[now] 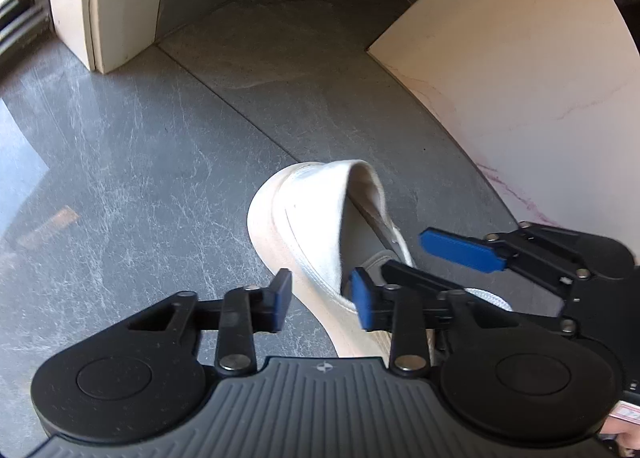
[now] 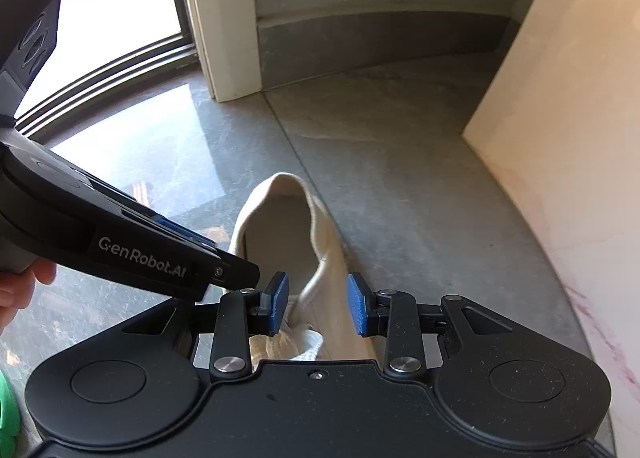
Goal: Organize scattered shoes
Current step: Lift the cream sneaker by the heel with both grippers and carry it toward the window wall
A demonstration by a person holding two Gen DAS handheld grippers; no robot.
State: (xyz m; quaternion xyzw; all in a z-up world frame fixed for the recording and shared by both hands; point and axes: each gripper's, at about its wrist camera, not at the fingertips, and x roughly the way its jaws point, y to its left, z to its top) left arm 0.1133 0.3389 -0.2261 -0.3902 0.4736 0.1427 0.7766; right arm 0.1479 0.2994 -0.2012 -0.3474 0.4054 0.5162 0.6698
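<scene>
Now mid-grasp: white shoe [image 1: 320,226] on floor [image 1: 160,178] beside pale wall panel [image 1: 520,98]. Left claw [image 1: 320,298] part-open astride shoe's side wall, pads not visibly pressing; right claw [image 2: 318,304] part-open astride collar. Next: close, lift together.

Floor [image 1: 168,162]: grey veined stone tiles, catching sunlight at the left.
Pillar [image 2: 230,18]: cream, standing on the floor beside the sliding-door track [image 2: 100,78].
Panel [image 1: 520,78]: pale marble (pink-veined), rising at the right.
</scene>
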